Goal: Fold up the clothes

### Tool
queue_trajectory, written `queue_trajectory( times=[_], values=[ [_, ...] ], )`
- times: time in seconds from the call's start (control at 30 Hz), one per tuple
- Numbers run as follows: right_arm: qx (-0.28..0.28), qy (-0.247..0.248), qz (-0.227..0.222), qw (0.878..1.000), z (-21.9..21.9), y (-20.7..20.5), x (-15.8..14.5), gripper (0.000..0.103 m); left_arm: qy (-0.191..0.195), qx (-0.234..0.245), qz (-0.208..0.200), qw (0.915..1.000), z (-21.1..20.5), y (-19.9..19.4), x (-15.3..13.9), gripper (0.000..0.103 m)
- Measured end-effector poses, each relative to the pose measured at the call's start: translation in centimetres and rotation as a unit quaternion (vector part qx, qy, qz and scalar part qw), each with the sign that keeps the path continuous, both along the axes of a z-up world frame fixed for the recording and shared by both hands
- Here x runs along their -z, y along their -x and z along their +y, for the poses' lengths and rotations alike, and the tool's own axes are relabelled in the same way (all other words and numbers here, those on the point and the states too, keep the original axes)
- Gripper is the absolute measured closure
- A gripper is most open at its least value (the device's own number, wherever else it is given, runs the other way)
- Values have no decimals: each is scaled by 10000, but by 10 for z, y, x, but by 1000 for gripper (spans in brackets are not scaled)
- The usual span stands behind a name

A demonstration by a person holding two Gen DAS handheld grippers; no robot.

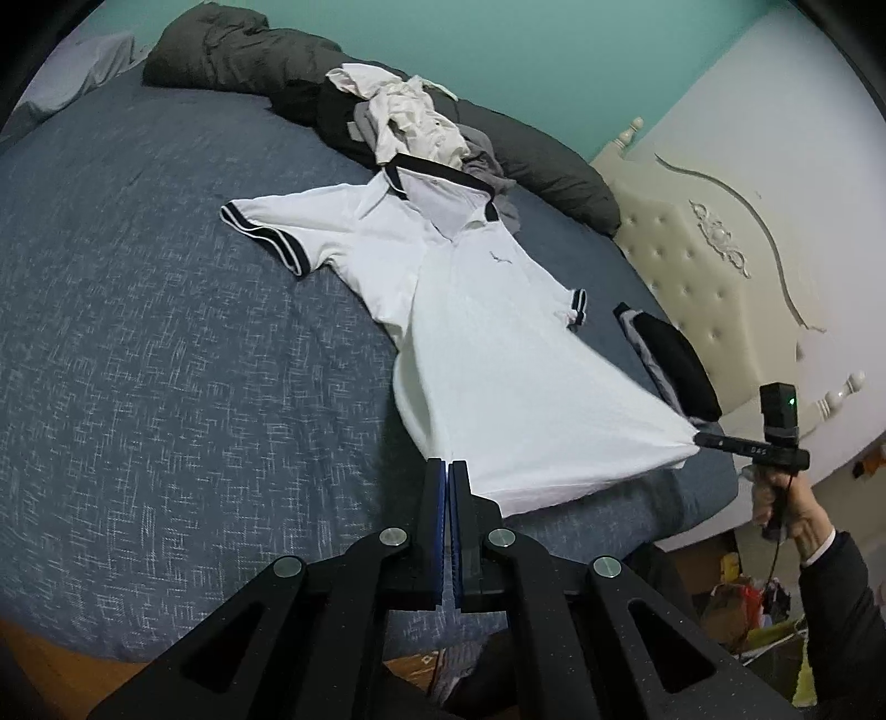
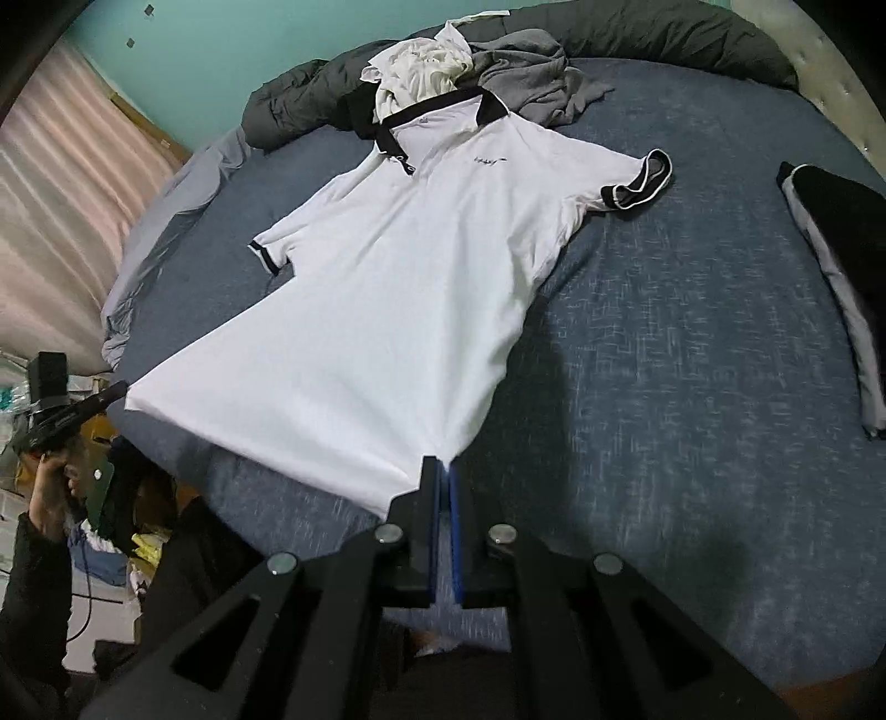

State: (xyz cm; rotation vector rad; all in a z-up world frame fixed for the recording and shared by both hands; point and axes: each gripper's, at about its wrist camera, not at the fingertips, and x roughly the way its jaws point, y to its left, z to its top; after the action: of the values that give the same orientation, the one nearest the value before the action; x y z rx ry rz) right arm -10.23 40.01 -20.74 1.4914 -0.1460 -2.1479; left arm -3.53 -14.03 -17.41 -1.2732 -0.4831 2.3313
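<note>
Covering nearly everything I see is the bed's blue patterned bedspread (image 1: 138, 332), with a dark grey duvet (image 1: 232, 50) bunched along its far edge under the teal wall. Spread front-up across the middle lies the white polo shirt (image 2: 387, 288), collar pointing away from me toward the duvet, its black-trimmed sleeves out to either side and its hem drawn toward the near edge of the bed. Behind the collar sits a heap of unfolded clothes (image 1: 410, 122), white and grey garments tangled together. Off to the right side rests a folded black garment with grey stripes (image 2: 836, 266), apart from the shirt. My left gripper (image 1: 447, 465) is clenched on one bottom corner of the polo shirt, the hem pinched between its blue pads. My right gripper (image 2: 441, 464) is clamped tight on the opposite bottom corner, and the fabric between the two is stretched taut and lifted slightly off the bedspread. Smallest of all, a little logo (image 2: 487, 160) marks the shirt's chest.
</note>
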Motion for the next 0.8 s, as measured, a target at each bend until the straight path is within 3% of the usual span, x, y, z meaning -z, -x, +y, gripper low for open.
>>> queue_trajectory(
  times=[0.13,0.27,0.37,0.57,0.67,0.8],
  values=[
    [-10,-40,-22,10000,2,-5,0,101,40,67,-29,10000,8,1,0,102],
    [225,247,32,9994,11,1,1,101,2,-7,-93,10000,13,13,-4,102],
    [236,401,108,9989,10,6,-13,101,88,44,50,9999,17,17,-21,102],
    [231,693,542,9959,18,12,-78,101,235,136,409,9988,17,20,-69,102],
    [271,443,741,9959,17,22,-91,101,348,72,306,9989,17,32,-66,102],
    [272,-34,599,9978,3,34,-63,101,494,46,-67,9987,26,49,-30,102]
  ],
)
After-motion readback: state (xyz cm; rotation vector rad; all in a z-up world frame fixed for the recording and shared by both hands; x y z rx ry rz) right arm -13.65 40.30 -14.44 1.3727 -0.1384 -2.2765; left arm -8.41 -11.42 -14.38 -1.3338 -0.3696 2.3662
